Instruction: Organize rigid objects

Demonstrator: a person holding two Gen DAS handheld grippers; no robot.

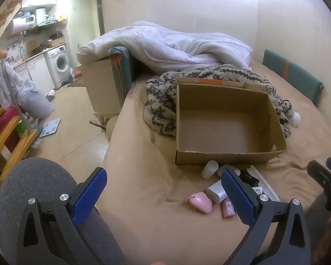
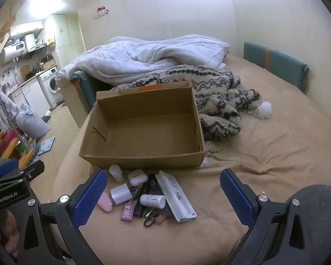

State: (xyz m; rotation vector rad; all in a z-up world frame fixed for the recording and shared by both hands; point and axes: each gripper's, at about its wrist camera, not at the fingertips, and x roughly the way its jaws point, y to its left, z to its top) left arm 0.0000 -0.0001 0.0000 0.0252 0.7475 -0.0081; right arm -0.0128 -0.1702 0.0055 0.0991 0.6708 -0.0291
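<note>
1. Cardboard, brown and open-topped: the empty box (image 2: 143, 130) sits on a tan-sheeted bed (image 2: 264, 165), its far side against a black-and-cream knitted blanket (image 2: 220, 92).
2. Small rigid items lie in a loose cluster just in front of the box: a white bottle (image 2: 116, 172), a white earbud case (image 2: 137, 177), a pink heart-shaped case (image 1: 202, 202), a white charger cube (image 2: 120, 193), a pink patterned bottle (image 2: 128, 212) and a long white power strip (image 2: 176, 195).
3. The left tongs (image 1: 165, 192) hang wide apart above the cluster, gripping nothing.
4. The right tongs (image 2: 163, 193) also gape wide, empty, over the same items.
5. A white duvet (image 2: 147, 55) is heaped behind.
</note>
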